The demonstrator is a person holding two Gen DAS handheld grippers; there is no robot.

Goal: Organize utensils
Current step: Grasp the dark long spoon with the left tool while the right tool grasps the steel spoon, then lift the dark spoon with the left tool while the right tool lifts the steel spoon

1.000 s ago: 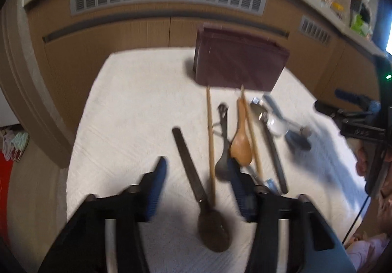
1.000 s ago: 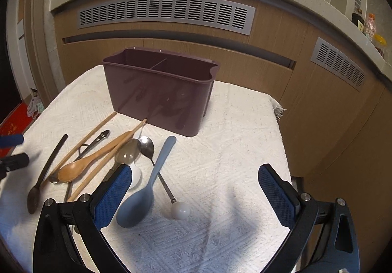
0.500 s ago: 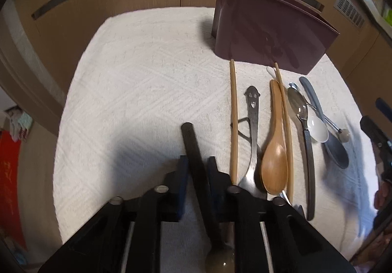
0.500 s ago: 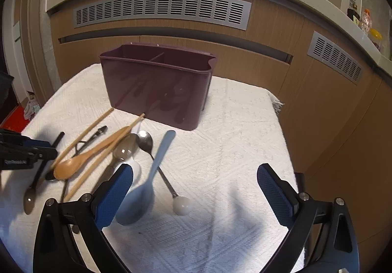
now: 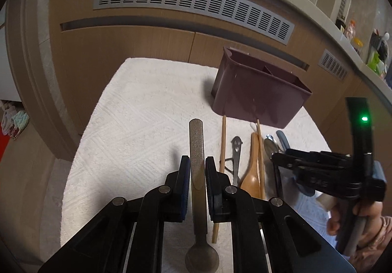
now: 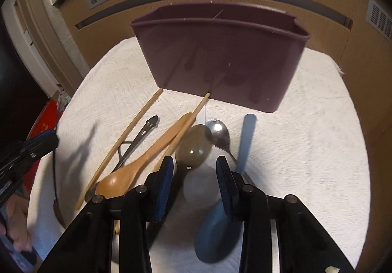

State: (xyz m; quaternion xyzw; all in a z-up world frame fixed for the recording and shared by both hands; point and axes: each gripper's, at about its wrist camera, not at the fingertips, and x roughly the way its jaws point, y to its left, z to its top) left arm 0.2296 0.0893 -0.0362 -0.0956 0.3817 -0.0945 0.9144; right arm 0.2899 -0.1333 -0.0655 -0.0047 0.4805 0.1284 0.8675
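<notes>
White cloth lies bare left of spoon.

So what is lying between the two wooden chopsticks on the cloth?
In the right wrist view, a dark metal utensil and the wooden spoon lie between the left chopstick and the right chopstick.

Glossy plastic caddy, wooden spoon, rough woven cloth

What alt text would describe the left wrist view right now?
The left gripper is shut on the flat handle of a dark metal spoon, bowl toward the camera. Beyond, chopsticks and spoons lie on a white cloth before a maroon caddy; the right gripper enters at right.
</notes>
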